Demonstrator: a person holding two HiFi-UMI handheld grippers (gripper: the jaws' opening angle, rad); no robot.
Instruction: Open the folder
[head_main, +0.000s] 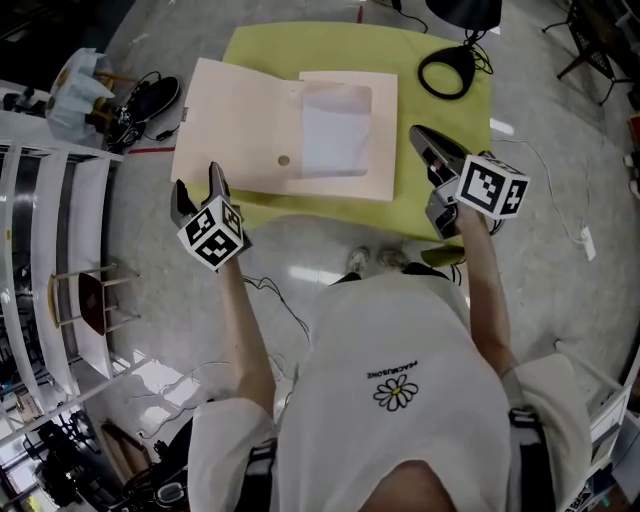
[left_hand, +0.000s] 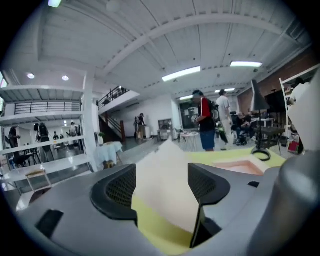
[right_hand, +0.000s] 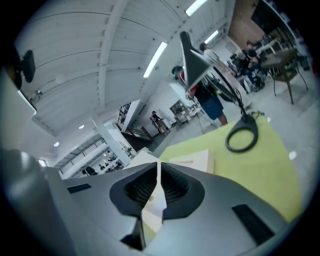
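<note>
The cream folder lies spread open on the yellow-green table, its left cover flat and a clear sleeve on the right half. My left gripper hangs in the air off the folder's near left corner, jaws open and empty. In the left gripper view the folder's cover shows beyond the left gripper, apart from the pads. My right gripper is raised to the right of the folder, shut with nothing between its jaws. The right gripper view shows the right gripper with its pads together and the folder lying past them.
A black lamp with a ring-shaped base stands at the table's far right corner, its ring base also in the right gripper view. A white shelf rack stands at the left. Shoes and a bag lie on the floor, cables trail nearby.
</note>
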